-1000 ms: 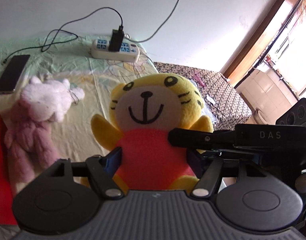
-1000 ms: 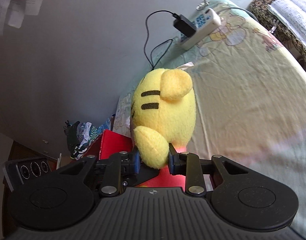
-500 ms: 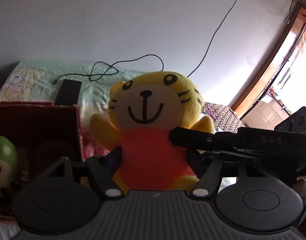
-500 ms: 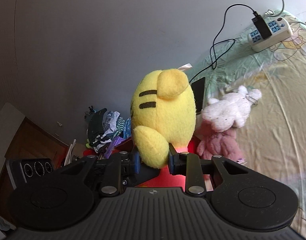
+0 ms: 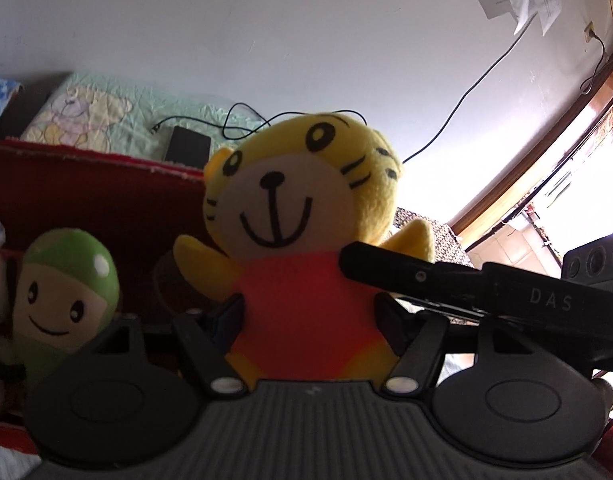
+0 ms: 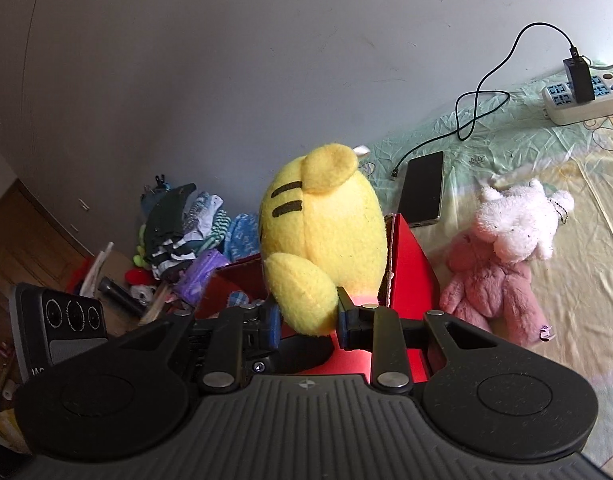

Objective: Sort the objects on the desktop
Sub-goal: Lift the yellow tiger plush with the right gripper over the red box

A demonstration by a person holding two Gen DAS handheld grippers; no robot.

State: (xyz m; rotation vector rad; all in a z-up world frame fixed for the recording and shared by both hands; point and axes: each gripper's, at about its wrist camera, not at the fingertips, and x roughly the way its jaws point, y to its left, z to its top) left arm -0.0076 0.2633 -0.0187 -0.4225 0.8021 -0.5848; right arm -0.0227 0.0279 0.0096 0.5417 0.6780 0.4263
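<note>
A yellow tiger plush [image 5: 302, 216] in a red shirt is held by both grippers. My left gripper [image 5: 310, 316] is shut on its red body, face toward the camera. In the right wrist view I see the tiger's striped back [image 6: 326, 232], and my right gripper [image 6: 306, 316] is shut on one of its yellow limbs. The tiger hangs over the open red box [image 6: 410, 264], whose inner wall [image 5: 86, 192] rises behind it. A green-hooded plush [image 5: 62, 296] sits inside the box at the left.
A pink plush [image 6: 494, 292] and a white plush [image 6: 518, 220] lie on the bed right of the box. A phone [image 6: 422, 188] and a power strip [image 6: 582, 100] with cables lie farther back. Clothes [image 6: 186, 220] are piled left of the box.
Both grippers have carried the tiger plush left, from above the bed sheet to above the red box. The green plush has come closer in the left wrist view.
</note>
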